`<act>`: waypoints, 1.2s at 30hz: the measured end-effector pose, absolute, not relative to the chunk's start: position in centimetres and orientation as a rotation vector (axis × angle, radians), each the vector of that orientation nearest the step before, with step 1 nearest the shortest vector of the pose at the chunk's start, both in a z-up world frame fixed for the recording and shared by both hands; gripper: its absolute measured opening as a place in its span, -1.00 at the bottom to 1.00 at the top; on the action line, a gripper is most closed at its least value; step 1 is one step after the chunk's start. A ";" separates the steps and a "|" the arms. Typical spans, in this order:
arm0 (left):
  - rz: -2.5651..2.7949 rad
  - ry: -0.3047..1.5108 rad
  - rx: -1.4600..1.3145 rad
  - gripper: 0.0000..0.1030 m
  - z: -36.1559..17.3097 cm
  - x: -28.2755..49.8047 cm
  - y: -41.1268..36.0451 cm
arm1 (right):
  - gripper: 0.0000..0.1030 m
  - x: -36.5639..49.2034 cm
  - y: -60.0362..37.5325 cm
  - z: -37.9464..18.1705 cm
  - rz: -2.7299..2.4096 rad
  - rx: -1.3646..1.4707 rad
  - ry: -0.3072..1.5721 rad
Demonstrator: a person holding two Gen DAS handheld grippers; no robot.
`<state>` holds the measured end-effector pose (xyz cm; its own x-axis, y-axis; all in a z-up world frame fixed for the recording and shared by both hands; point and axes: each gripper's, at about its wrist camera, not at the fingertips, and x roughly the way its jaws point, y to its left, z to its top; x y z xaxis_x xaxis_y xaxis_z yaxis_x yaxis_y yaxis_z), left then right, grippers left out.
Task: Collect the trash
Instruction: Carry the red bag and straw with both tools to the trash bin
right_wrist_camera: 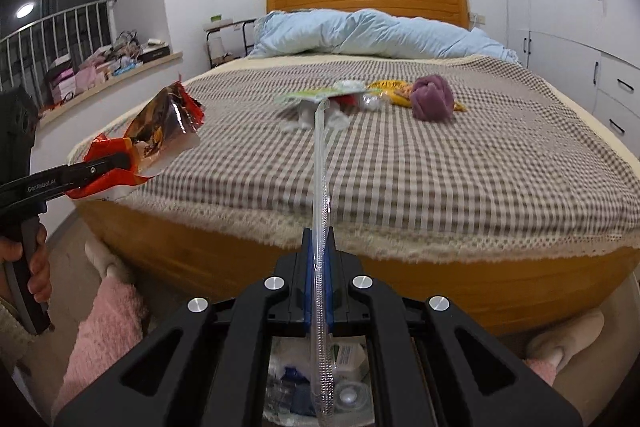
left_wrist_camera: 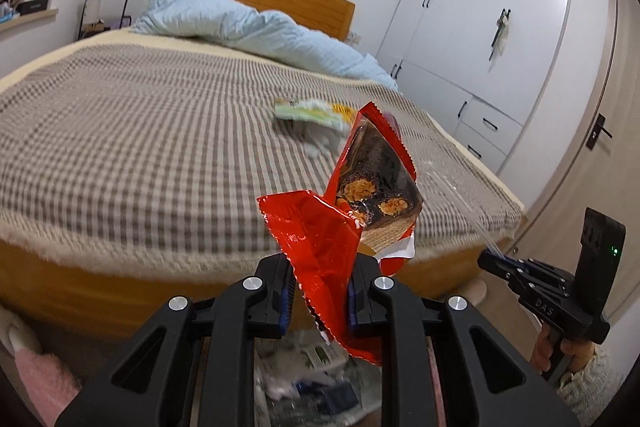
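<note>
Two grippers are loaded. The left gripper has its fingers drawn narrow, pinching a crumpled red snack wrapper whose torn top sticks up toward 1 o'clock, over the foot of the bed. The right gripper has its pads pressed nearly together on a thin clear plastic wrapper standing toward 12 o'clock. More litter — wrappers, crumpled tissue — lies on the checked cover at 12 o'clock, a purple bundle at 1 o'clock.
</note>
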<state>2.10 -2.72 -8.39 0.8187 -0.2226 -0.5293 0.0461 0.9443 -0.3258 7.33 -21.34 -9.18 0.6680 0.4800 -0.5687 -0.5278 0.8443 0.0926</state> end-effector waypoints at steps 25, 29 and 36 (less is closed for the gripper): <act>-0.133 0.867 -0.402 -0.66 -19.9 -1.1 -4.6 | -0.91 4.0 -20.5 -17.6 0.682 -0.219 0.832; -0.127 0.894 -0.413 -0.66 -21.1 -1.0 -4.4 | -0.91 4.4 -20.4 -19.1 0.683 -0.260 0.876; -0.122 0.946 -0.409 -0.66 -23.1 0.2 -4.6 | -0.91 6.2 -19.3 -23.0 0.709 -0.423 0.949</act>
<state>0.20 -4.64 -23.06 0.5849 -0.2774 -0.7622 -0.0755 0.9170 -0.3918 6.16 -19.32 -23.01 0.3863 0.3607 -0.8489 -0.7119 0.7018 -0.0258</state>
